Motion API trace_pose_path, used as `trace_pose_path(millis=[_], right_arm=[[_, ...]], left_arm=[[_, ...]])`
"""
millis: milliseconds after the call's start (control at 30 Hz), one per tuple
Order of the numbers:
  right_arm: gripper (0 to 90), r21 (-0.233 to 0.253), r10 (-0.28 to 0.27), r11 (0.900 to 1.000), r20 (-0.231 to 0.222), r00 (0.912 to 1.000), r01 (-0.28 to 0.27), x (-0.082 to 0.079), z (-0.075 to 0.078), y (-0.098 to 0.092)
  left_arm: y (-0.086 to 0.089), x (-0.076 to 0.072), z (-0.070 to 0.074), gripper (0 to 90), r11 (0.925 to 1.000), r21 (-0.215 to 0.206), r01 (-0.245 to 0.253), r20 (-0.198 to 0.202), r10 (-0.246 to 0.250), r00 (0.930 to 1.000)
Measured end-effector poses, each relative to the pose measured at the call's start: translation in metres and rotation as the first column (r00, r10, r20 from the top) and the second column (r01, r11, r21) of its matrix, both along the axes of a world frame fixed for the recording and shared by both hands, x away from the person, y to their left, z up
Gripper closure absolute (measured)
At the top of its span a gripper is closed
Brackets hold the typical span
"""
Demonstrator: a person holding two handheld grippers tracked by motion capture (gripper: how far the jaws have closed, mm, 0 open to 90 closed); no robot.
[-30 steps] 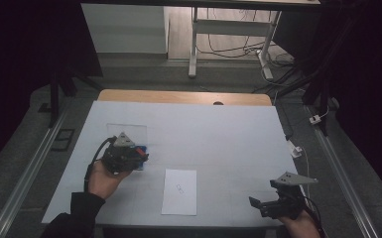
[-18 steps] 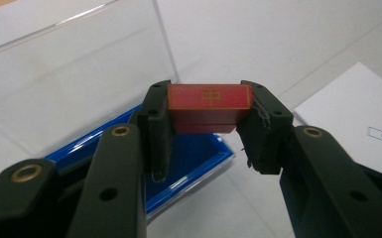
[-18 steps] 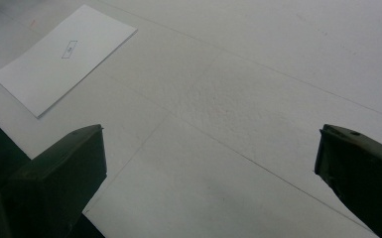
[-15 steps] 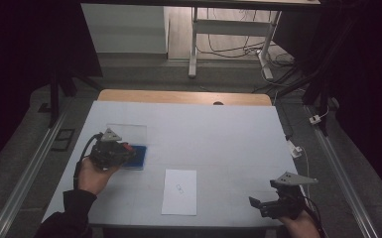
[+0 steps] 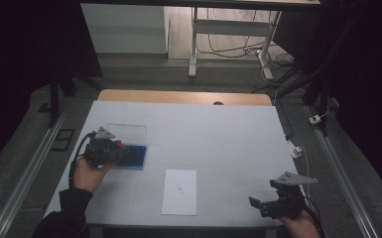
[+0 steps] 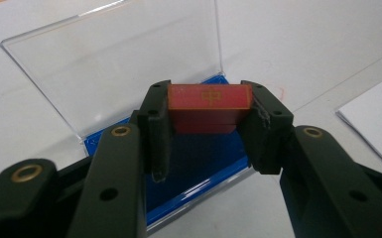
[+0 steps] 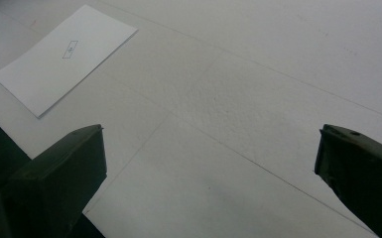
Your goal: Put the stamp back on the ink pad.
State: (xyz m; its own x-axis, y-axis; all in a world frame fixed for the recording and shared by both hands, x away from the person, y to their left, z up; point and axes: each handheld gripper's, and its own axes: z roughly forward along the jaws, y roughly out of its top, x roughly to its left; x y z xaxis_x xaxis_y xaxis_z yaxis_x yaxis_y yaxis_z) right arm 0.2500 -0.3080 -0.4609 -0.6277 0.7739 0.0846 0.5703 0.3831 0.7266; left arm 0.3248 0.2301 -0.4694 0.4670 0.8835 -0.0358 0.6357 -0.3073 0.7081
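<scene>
My left gripper (image 6: 206,126) (image 5: 120,147) is shut on a small red block (image 6: 208,106) with a gold mark on its top face. It hangs just above the blue tray of an open case (image 6: 203,163) (image 5: 135,157), whose clear lid (image 6: 119,59) (image 5: 126,132) lies folded back on the table. A white sheet of paper (image 5: 179,191) (image 7: 64,57) with a small printed box lies at the front middle. Near the table's front right corner my right gripper (image 5: 258,204) (image 7: 211,163) stands open, with bare table between its jaws.
The white table (image 5: 218,139) has a wooden strip (image 5: 178,96) along its far edge. Metal rails (image 5: 342,168) run down both sides. A white plug and cable (image 5: 293,148) lie by the right edge. A desk frame and cables (image 5: 238,44) stand beyond.
My left gripper has drawn back to the left with the red block, from over the case's right part to its left edge. The right gripper has stayed put.
</scene>
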Motion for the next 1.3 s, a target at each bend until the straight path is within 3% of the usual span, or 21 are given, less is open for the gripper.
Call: trace_pose_path(millis=[300, 633, 1000, 1300], right_arm=[[0.1, -0.006, 0.003, 1.0, 0.001, 1.0, -0.003, 0.0, 0.0, 0.001], [0.2, -0.008, 0.004, 1.0, -0.002, 1.0, -0.004, 0.0, 0.0, 0.001], [0.2, -0.012, 0.003, 1.0, -0.003, 1.0, -0.003, 0.0, 0.0, 0.002], [0.2, -0.012, 0.004, 1.0, -0.003, 1.0, -0.004, 0.0, 0.0, 0.002]], left_arm=[[0.002, 0.007, -0.007, 58.1, 0.9999, -0.003, -0.013, -0.006, 0.013, 0.9999], [0.004, 0.019, -0.019, 58.1, 0.9996, 0.007, -0.028, -0.042, 0.028, 0.9987], [0.006, 0.026, -0.03, 58.1, 0.9987, 0.021, -0.045, -0.107, 0.047, 0.9931], [0.002, 0.03, -0.036, 58.0, 0.9976, 0.06, -0.034, -0.145, 0.042, 0.9886]])
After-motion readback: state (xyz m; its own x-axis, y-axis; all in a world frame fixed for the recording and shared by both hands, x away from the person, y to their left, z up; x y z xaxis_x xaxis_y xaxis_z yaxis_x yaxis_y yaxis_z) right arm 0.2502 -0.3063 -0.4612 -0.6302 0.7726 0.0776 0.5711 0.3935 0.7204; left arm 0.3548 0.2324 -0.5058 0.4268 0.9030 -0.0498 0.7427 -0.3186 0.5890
